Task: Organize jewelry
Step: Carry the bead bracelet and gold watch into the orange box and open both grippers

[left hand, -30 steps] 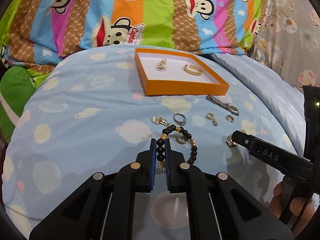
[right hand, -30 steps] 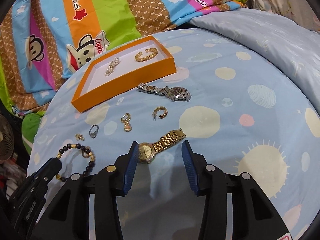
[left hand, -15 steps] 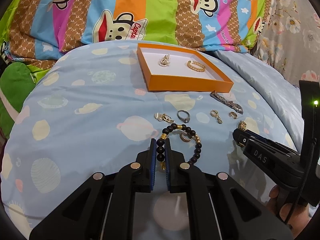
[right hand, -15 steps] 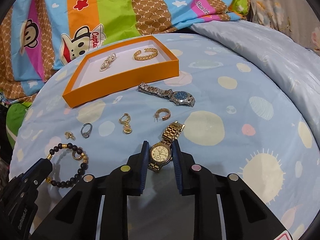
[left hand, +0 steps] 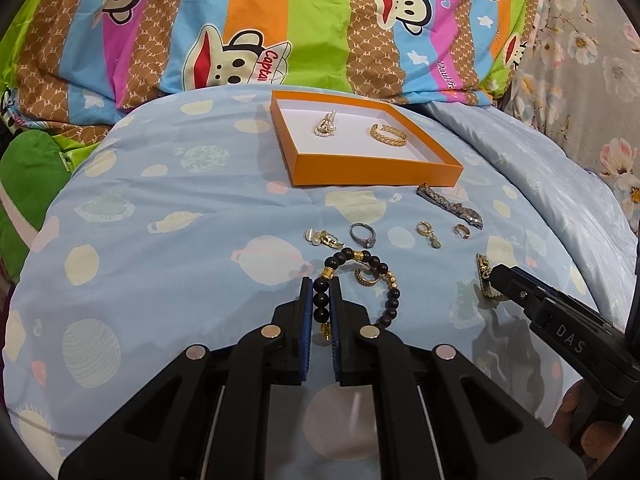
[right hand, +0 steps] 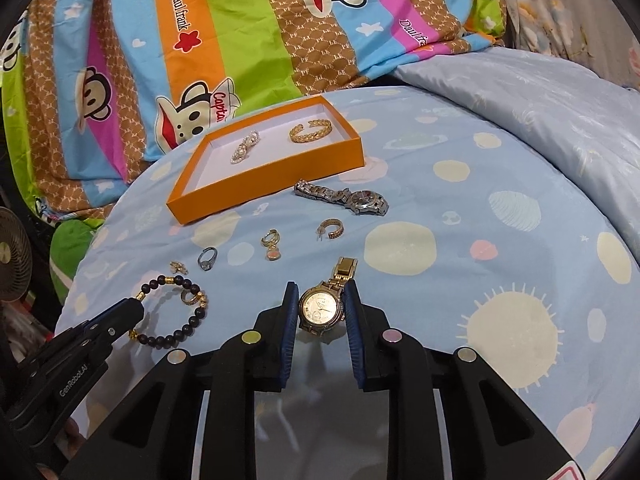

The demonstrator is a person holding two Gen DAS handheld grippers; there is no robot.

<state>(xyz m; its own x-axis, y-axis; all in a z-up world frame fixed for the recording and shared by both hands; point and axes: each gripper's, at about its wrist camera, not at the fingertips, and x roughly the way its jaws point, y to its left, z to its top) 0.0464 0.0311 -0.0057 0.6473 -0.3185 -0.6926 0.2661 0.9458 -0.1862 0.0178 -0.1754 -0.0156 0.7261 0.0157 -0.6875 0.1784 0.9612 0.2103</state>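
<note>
1. Left gripper (left hand: 321, 300) was clenched on the dark beads of the beaded bracelet (left hand: 360, 288), whose far loop lay on the blue quilt (left hand: 160, 200) near its front edge, with a small gold hoop (left hand: 366, 276) resting inside the loop.
2. Right gripper (right hand: 321, 304) had its pads against both sides of the gold watch (right hand: 322, 306), grasping the case; the band trailed away toward the orange tray (right hand: 264, 184), which sat toward the quilt's far edge.
3. Doing this step well probably meant lifting both pieces straight up before carrying them, so the bracelet's loop would clear the hoop rather than drag it along.
4. The watch was gripped only by its round case, so a steady squeeze and a slow carry would likely keep it from twisting out.
5. The tray already held a pearl piece (right hand: 244, 150) and a gold bangle (right hand: 310, 130); the bare white floor at its near side looked the safest place to set things down.
6. Compared with a second before, the right gripper's jaws had gone from wide apart around the watch to shut on it.
7. The left gripper's hold on the bracelet looked the same throughout.
8. The silver watch (right hand: 344, 198), silver ring (right hand: 207, 258) and loose earrings had not moved.
</note>
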